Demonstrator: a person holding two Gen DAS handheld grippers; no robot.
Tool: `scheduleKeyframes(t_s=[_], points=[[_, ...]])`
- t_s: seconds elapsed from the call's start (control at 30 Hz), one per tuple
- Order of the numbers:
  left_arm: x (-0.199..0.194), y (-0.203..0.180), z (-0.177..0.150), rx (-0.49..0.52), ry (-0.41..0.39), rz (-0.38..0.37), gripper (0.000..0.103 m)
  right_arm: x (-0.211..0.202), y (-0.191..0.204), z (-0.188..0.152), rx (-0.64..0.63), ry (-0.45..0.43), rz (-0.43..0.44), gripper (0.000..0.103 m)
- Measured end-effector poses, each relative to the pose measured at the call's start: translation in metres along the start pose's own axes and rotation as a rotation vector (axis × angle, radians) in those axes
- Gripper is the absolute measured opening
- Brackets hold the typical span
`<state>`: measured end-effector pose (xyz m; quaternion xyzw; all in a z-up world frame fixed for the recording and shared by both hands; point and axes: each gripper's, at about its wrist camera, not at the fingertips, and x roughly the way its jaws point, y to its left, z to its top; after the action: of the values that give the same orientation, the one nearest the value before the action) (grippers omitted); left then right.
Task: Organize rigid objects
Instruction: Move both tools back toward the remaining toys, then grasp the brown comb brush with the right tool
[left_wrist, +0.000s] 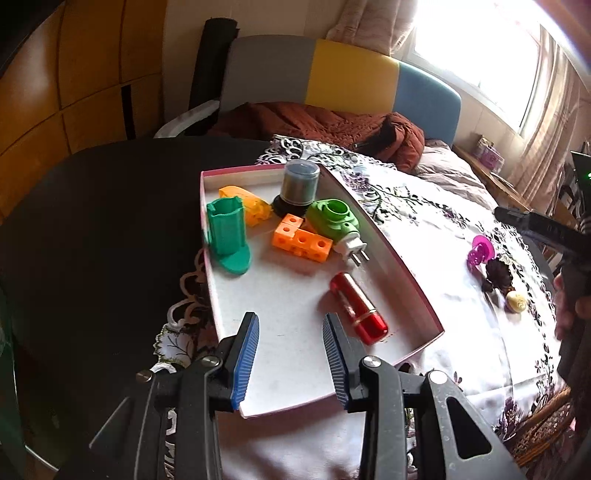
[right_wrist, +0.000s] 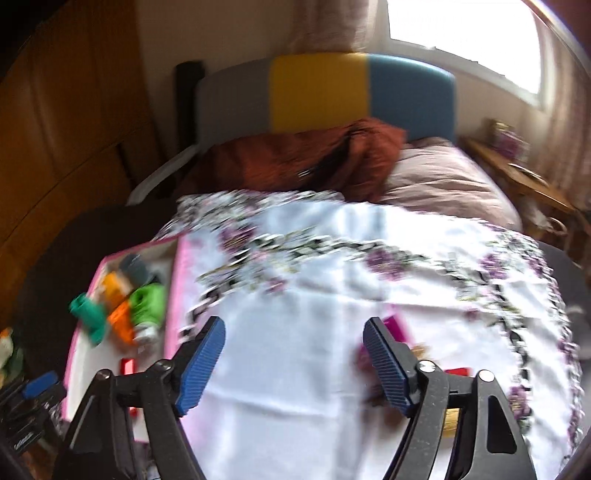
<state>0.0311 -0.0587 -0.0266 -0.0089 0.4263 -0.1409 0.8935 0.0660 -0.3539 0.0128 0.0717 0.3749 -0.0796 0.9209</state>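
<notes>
Left gripper (left_wrist: 290, 356): jaws apart, holding nothing, poised over the near end of the pink-rimmed tray (left_wrist: 402, 254). Right gripper (right_wrist: 294, 363): jaws wide apart, also holding nothing, above the floral cloth (right_wrist: 295, 369) (this view is motion-blurred, so small detail is unreliable).

Key relation: three loose pieces lie outside the tray on the cloth, to its right — a magenta piece (left_wrist: 479, 254), a dark lumpy object (left_wrist: 498, 275) and a small yellow ball (left_wrist: 516, 301), all close together. In the right wrist view a magenta shape (right_wrist: 393, 326) shows just beyond the right-hand finger, so the right gripper is judged the nearer one; the left would have to cross the tray wall. No clear long axis on any of the three.

Already in the tray, near to far: red cylinder (left_wrist: 357, 308) lying with its axis running toward the left gripper, orange block cluster (left_wrist: 301, 238), teal holder (left_wrist: 227, 236) upright, green plug-in device (left_wrist: 334, 219), yellow piece (left_wrist: 245, 203), grey canister (left_wrist: 301, 184).

Surface: dark round counter (left_wrist: 92, 221), partly covered by the cloth. Room beyond: bed with rust-coloured blanket (left_wrist: 332, 122), grey-yellow-blue headboard (left_wrist: 351, 74), bright window (left_wrist: 480, 44).
</notes>
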Motion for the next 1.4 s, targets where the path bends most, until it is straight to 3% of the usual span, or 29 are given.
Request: scheduleKeyframes(t_s=[0.27,0.43,0.5,0.57,0.67,0.77,0.83,1.07,1.33,1.37,1.4], points=[[0.002,-0.023,0.004,0.061,0.006,-0.013,0.036,-0.009,-0.102,0.008,0.169,-0.078,-0.21,0.093],[0.007,-0.046,0.01,0.107,0.024,-0.04,0.04,-0.001,-0.167,-0.009,0.399,-0.061,-0.311,0.093],[0.009,-0.058,0.013,0.126,0.027,-0.06,0.042,-0.007,-0.185,-0.014,0.509,-0.096,-0.295,0.093],[0.014,-0.071,0.016,0.142,0.038,-0.085,0.042,-0.005,-0.195,-0.019,0.559,-0.072,-0.296,0.093],[0.02,-0.087,0.017,0.154,0.062,-0.112,0.042,0.004,-0.2,-0.023,0.612,-0.039,-0.208,0.093],[0.023,-0.102,0.015,0.185,0.071,-0.128,0.042,0.019,-0.184,-0.02,0.566,0.027,-0.074,0.093],[0.025,-0.109,0.013,0.2,0.078,-0.13,0.042,0.029,-0.169,-0.016,0.491,0.073,-0.042,0.093],[0.027,-0.114,0.009,0.208,0.094,-0.133,0.042,0.05,-0.12,-0.017,0.243,0.181,-0.012,0.1],[0.031,-0.117,0.009,0.212,0.107,-0.152,0.042,0.072,-0.103,-0.026,0.106,0.265,-0.072,0.1],[0.032,-0.118,0.01,0.212,0.108,-0.155,0.042,0.075,-0.102,-0.026,0.086,0.274,-0.08,0.09],[0.032,-0.119,0.01,0.213,0.109,-0.158,0.042,0.078,-0.099,-0.028,0.063,0.294,-0.081,0.05]])
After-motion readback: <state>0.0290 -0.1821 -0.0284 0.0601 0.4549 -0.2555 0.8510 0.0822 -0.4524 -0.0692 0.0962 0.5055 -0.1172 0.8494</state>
